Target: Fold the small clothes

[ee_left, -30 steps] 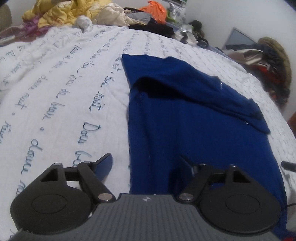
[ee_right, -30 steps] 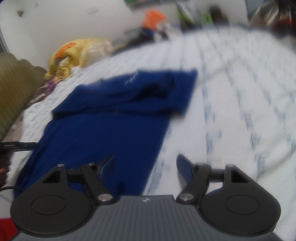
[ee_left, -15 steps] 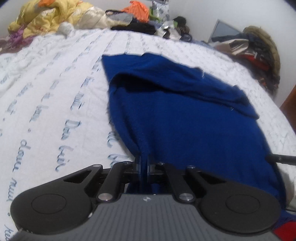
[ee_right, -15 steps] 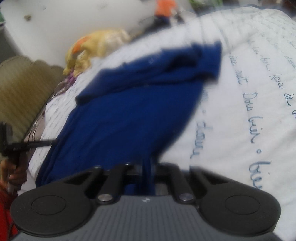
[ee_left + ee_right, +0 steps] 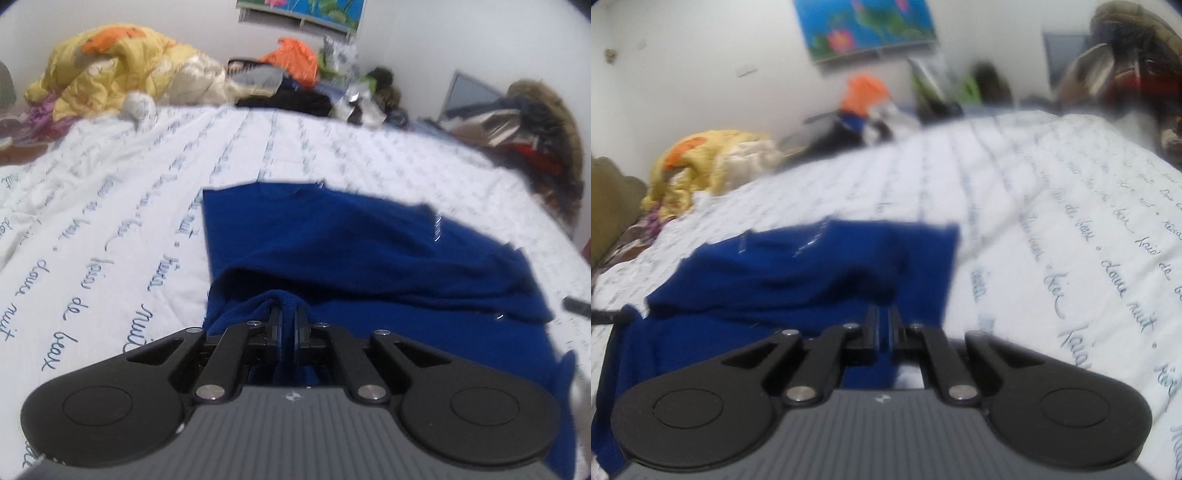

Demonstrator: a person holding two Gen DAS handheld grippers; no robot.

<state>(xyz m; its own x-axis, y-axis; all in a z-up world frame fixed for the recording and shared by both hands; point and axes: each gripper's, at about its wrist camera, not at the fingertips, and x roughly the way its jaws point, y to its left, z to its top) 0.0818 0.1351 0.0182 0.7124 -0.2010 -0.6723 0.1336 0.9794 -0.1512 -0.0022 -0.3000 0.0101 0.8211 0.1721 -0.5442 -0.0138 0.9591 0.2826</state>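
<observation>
The blue garment (image 5: 369,258) lies on the bed (image 5: 110,221), spreading ahead of both grippers. The left gripper (image 5: 288,314) and right gripper (image 5: 884,317) are each clamped on its near hem. It looks soft, light and limp, likely to sag between holds, so corner grips suit it.

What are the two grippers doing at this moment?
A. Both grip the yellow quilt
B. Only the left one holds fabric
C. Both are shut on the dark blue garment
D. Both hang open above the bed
C: the left gripper and the right gripper each pinch a bunched edge of the dark blue garment between closed fingers.
</observation>
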